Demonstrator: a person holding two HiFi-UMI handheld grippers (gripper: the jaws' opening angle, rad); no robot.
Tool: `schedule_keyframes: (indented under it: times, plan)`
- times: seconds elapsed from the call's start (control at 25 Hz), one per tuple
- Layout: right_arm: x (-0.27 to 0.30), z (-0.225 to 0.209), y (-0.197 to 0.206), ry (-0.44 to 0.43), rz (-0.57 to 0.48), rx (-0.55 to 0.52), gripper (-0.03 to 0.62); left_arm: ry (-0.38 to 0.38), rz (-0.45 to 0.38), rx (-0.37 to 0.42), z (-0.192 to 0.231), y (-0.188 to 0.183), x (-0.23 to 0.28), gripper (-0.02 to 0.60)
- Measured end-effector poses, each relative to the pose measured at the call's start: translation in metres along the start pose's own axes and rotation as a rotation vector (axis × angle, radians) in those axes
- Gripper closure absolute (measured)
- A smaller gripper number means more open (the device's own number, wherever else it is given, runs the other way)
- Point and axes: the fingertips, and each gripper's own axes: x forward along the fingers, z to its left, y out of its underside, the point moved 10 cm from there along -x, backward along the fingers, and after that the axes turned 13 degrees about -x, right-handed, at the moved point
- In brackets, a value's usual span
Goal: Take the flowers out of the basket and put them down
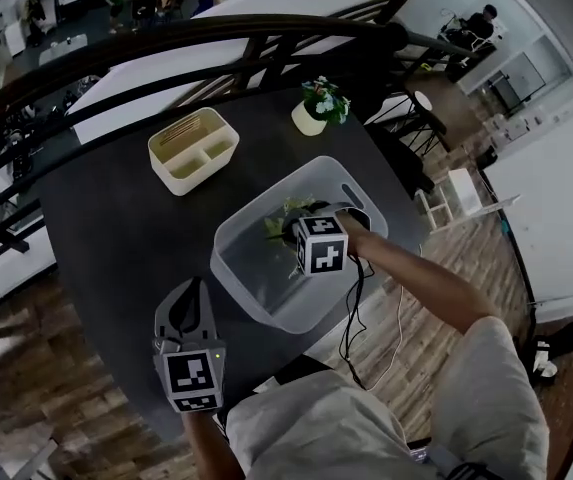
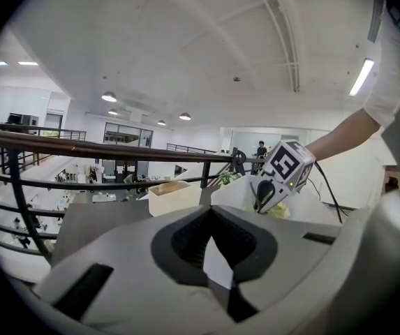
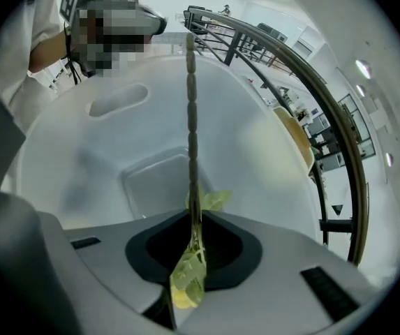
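Observation:
A white plastic basket (image 1: 234, 273) stands on the dark round table (image 1: 116, 228). My right gripper (image 1: 306, 236) points down into it, shut on an artificial flower (image 1: 278, 226). In the right gripper view the thin brown stem (image 3: 192, 117) runs from the jaws out over the basket's bare floor (image 3: 151, 180), and yellow-green leaves (image 3: 188, 276) are pinched where the jaws meet at the right gripper (image 3: 193, 257). The left gripper view shows the same leaves (image 2: 278, 211) hanging just above the basket's rim (image 2: 238, 194). My left gripper (image 1: 194, 288) is shut and holds nothing, off to the basket's left near the table's front edge.
A cream two-compartment organizer (image 1: 194, 150) sits behind the basket on the left. A small potted plant (image 1: 321, 105) stands at the table's far side. A dark curved railing (image 1: 216, 38) rings the table's back. A black cable (image 1: 351, 318) hangs from my right arm.

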Motion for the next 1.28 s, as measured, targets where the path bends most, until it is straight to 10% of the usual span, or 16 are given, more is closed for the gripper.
schedule_keyframes:
  times: [1.28]
  plan:
    - [-0.132, 0.047, 0.008, 0.259, 0.004, 0.020, 0.525, 0.035, -0.002, 0.192, -0.100, 0.010, -0.071, 0.558]
